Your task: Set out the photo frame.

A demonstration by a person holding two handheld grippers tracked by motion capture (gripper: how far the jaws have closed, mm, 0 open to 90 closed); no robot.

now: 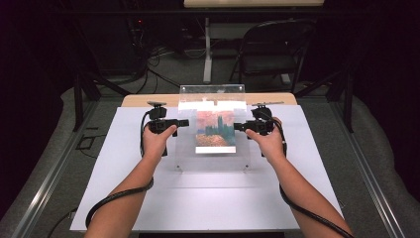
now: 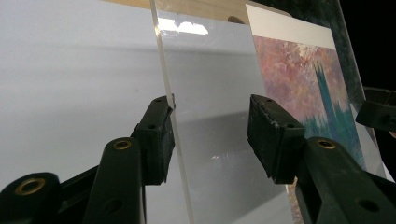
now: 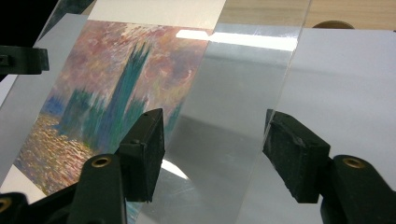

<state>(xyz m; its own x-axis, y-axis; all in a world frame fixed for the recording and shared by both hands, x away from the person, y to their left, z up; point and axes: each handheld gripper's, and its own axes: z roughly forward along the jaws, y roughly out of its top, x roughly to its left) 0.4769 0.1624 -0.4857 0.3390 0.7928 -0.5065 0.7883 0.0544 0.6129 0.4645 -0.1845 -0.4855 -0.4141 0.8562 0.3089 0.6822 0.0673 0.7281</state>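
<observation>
Nearest me, my left gripper (image 1: 184, 122) and right gripper (image 1: 237, 127) flank the clear acrylic sheet (image 1: 213, 161). Left: jaws apart, one pad touching the sheet's edge (image 2: 169, 100), no clamp. Right: jaws spread astride the opposite edge, not pressing. Sheet tilted above the white board (image 1: 124, 148), painted print (image 1: 216, 128) under it. Beyond: wooden tabletop (image 1: 143, 100), folding chair (image 1: 272, 47).

Flat white sheet-covered surface (image 1: 208, 198), rectangular, lying under both claws and reaching well past them on every side. Pale wooden board edge (image 1: 143, 100), beyond the claws at the surface's far end. Black folding metal chair (image 1: 272, 47), on the grey floor (image 1: 376, 163), well beyond the right claw.
</observation>
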